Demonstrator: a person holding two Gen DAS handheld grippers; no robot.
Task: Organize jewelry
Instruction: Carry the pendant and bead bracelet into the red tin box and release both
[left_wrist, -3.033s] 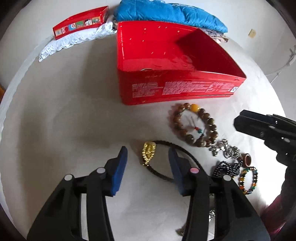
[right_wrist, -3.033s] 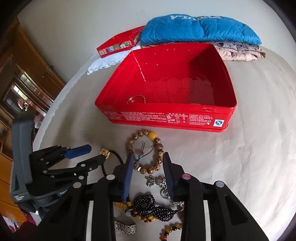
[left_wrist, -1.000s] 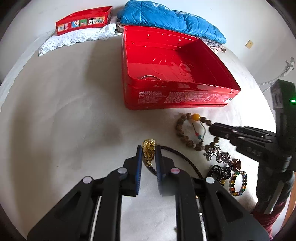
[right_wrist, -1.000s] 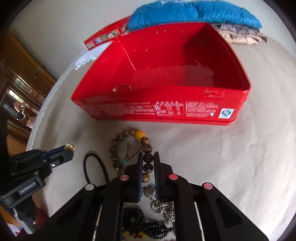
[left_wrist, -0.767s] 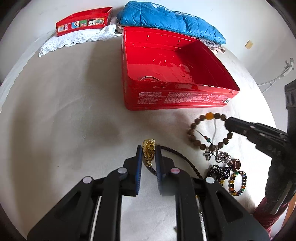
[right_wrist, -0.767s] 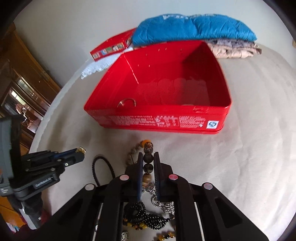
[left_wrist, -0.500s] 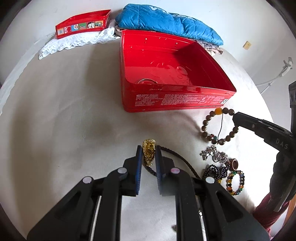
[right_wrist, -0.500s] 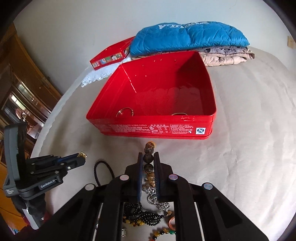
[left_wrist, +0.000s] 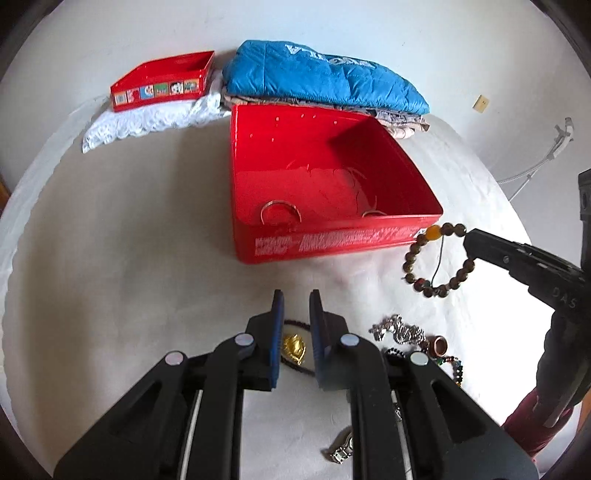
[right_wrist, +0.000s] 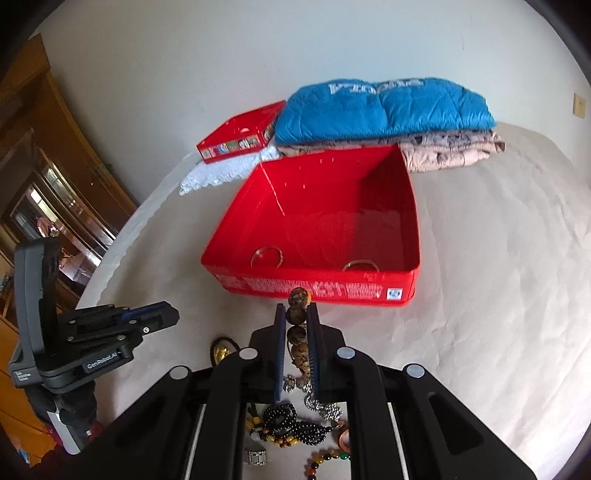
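An open red tin box (left_wrist: 332, 240) (right_wrist: 314, 288) lies on the beige cloth with two thin bangles (left_wrist: 280, 211) inside. My right gripper (right_wrist: 297, 314) is shut on a brown wooden bead bracelet (right_wrist: 297, 314) and holds it in the air near the box's front wall; the bracelet also shows hanging in the left wrist view (left_wrist: 437, 258). My left gripper (left_wrist: 295, 295) is raised, nearly shut and empty. Below it a gold pendant (left_wrist: 294, 348) on a dark cord lies on the cloth; it also shows in the right wrist view (right_wrist: 220, 350).
A pile of jewelry lies near me: a silver chain (left_wrist: 399, 332), black beads (right_wrist: 295, 424), a coloured bead bracelet (right_wrist: 325, 458), a small ring (left_wrist: 439, 345). A small red box (left_wrist: 162, 83) on white lace and folded blue bedding (left_wrist: 321, 79) sit behind the tin.
My right gripper has lifted the wooden bead bracelet off the cloth and carried it toward the red box. My left gripper has risen; the gold pendant now lies on the cloth below it.
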